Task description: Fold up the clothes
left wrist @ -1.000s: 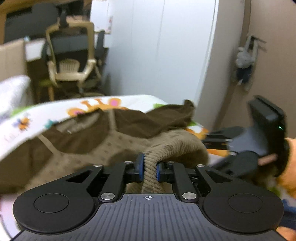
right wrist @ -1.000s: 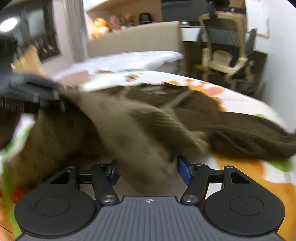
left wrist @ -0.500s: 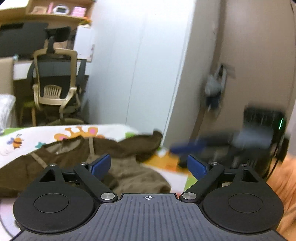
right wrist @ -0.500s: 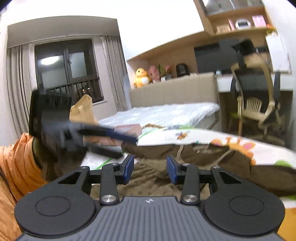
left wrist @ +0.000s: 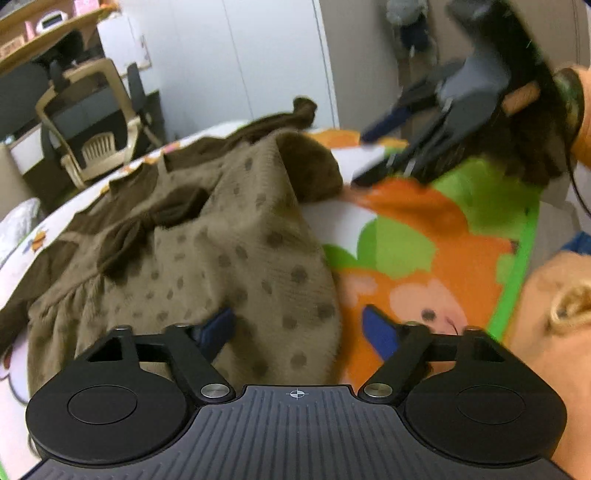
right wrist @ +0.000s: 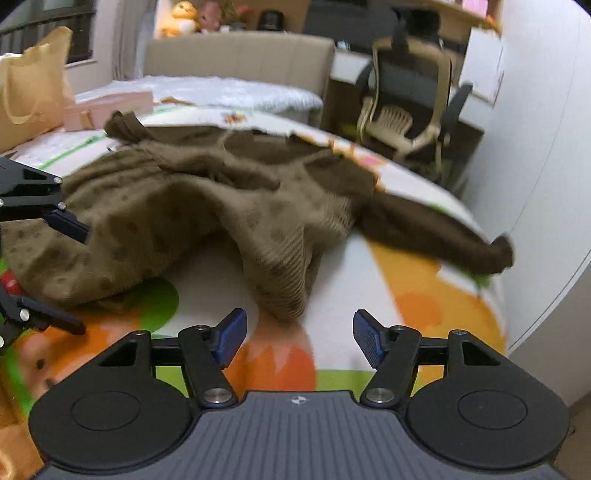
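My left gripper (left wrist: 299, 328) has just been closing and stands half open over the brown polka-dotted knit dress (left wrist: 221, 236) on the cartoon-print bed sheet (left wrist: 424, 236); hem lies between the pads, ungripped. My right gripper (right wrist: 298, 334), just reopened, holds nothing. The dress looks soft, light and floppy (no stiffness), so I'd pinch the ribbed hem corners.

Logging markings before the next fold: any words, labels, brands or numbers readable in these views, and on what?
None can be read.
Brown dotted dress: no tag or print showing.
Cartoon mat: pictures only, no lettering.
Shelf items: too small and blurred to read.
Left gripper, right gripper: only a crosshair mark on each body, no text.
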Action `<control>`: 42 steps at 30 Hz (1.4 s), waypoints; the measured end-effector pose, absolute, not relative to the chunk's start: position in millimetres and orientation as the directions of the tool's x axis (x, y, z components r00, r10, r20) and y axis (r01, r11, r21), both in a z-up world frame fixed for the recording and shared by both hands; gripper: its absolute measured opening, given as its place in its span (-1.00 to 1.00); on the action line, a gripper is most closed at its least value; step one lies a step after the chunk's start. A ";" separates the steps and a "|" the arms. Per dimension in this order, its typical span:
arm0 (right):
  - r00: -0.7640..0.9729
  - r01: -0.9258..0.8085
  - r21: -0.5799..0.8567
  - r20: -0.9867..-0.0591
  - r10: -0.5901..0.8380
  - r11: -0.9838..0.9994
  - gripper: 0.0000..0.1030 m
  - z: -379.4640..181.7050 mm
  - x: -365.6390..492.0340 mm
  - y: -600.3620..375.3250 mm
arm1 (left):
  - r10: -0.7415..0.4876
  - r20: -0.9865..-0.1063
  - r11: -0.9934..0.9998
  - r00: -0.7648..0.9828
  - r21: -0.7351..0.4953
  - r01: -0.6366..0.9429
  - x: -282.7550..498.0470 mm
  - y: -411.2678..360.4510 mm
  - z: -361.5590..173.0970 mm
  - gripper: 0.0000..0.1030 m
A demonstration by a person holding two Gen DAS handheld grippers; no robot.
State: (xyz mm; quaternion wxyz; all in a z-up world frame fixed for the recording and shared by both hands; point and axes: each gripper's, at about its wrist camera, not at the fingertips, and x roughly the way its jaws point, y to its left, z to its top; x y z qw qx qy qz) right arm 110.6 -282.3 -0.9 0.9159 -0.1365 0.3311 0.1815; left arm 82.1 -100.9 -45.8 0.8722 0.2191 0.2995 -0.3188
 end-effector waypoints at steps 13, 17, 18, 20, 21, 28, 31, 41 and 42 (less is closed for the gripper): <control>0.800 -0.491 0.078 -0.355 0.484 0.868 -0.94 121.4 60.9 -317.7 | -0.421 -0.369 0.831 0.828 0.210 0.516 67.3 -41.3 84.4 -0.77; 0.862 -0.451 -0.008 -0.264 0.433 0.892 -0.94 145.8 15.0 -336.4 | -0.459 -0.273 0.840 0.845 0.174 0.513 39.8 -24.4 116.7 -0.72; 0.874 -0.436 -0.050 -0.260 0.410 0.898 -0.91 144.3 7.9 -334.5 | -0.467 -0.264 0.839 0.844 0.168 0.517 34.2 -22.6 120.0 -0.68; 0.876 -0.427 -0.128 -0.303 0.375 0.895 -0.81 132.6 -0.3 -325.3 | -0.476 -0.293 0.831 0.829 0.159 0.533 29.1 -24.8 114.5 -0.44; 0.865 -0.439 -0.143 -0.333 0.375 0.887 -0.67 125.6 -1.2 -319.8 | -0.474 -0.319 0.825 0.821 0.163 0.540 27.7 -28.2 107.6 -0.27; 0.740 -0.514 -0.092 -0.551 0.386 0.853 -0.28 51.2 21.6 -277.1 | -0.517 -0.622 0.772 0.588 -0.041 0.634 51.5 -48.2 20.2 0.15; 0.728 -0.513 -0.091 -0.574 0.376 0.854 -0.03 36.2 29.1 -270.6 | -0.571 -0.683 0.766 0.455 -0.244 0.595 69.9 -41.4 -14.9 0.29; 0.860 -0.441 -0.403 -0.444 0.250 0.802 0.47 11.6 29.7 -206.2 | -0.646 -0.480 0.759 0.594 -0.484 0.435 143.2 -19.7 2.2 0.51; 0.868 -0.440 -0.422 -0.426 0.256 0.793 0.55 11.5 30.9 -196.6 | -0.650 -0.454 0.754 0.610 -0.481 0.446 147.1 -22.3 11.9 0.57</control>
